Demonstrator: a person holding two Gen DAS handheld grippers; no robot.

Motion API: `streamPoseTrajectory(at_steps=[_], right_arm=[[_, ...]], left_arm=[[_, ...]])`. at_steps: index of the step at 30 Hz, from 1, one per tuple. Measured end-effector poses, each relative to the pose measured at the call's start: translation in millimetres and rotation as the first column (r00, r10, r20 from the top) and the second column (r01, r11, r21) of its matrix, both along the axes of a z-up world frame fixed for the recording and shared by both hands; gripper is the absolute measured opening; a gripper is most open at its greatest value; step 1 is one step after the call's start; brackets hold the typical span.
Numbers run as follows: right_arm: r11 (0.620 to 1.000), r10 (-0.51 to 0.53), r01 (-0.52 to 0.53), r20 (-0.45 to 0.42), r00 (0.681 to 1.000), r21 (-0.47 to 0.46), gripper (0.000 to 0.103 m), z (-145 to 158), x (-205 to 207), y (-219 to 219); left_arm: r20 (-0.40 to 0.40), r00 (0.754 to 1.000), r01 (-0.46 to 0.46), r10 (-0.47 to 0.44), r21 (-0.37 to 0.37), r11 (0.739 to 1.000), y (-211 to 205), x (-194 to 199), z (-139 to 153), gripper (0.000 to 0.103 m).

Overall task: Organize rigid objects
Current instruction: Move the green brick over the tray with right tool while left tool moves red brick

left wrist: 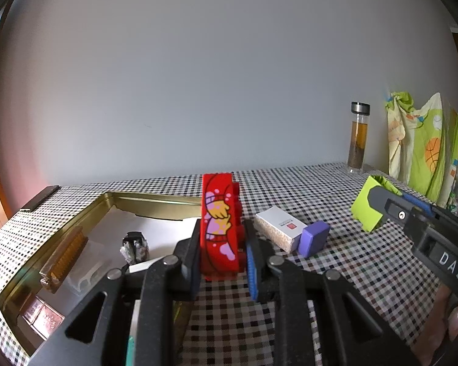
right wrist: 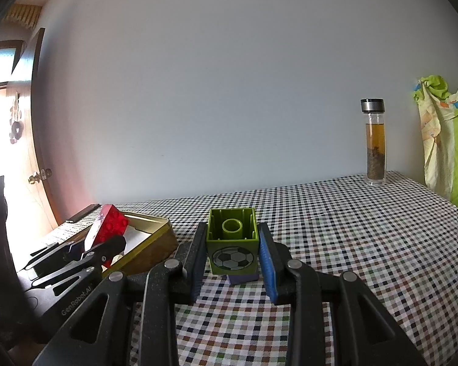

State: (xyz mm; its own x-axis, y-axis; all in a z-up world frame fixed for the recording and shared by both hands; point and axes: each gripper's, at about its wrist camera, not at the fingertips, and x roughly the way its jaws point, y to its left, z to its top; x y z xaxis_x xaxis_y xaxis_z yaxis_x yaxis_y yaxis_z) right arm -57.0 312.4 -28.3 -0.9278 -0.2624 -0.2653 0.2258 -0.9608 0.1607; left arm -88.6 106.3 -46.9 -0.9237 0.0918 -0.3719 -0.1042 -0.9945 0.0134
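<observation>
Left gripper point(left wrist: 221, 262) clamps red printed plastic building block point(left wrist: 219, 225), long axis upright, just right of open gold metal tin point(left wrist: 155, 202). Right gripper point(right wrist: 232, 256) clamps green football-print block point(right wrist: 232, 241), hollow underside up, further right. Left wrist view alone shows white carton point(left wrist: 279, 228) and purple block point(left wrist: 314, 238) beyond; tin contents too

Two toy bricks were in view: one red point(left wrist: 219, 228), one green point(right wrist: 232, 242). Also one gold tin point(left wrist: 155, 201), one white box point(left wrist: 279, 228), one purple block point(left wrist: 314, 238), one glass bottle point(right wrist: 375, 143), two grippers: left point(left wrist: 221, 259), right point(right wrist: 232, 262).
</observation>
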Motion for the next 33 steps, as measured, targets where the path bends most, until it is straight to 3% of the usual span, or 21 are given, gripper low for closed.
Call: streamPoseTrajectory(at_steps=[33], right_arm=[[0.996,0.086,-0.086,-0.009,0.996,0.021,0.034,1.1,2.8,-42.4]], left_arm=[[-0.052,0.995,-0.088,0.090,0.031,0.996,-38.2,21.3,4.0,0.022]])
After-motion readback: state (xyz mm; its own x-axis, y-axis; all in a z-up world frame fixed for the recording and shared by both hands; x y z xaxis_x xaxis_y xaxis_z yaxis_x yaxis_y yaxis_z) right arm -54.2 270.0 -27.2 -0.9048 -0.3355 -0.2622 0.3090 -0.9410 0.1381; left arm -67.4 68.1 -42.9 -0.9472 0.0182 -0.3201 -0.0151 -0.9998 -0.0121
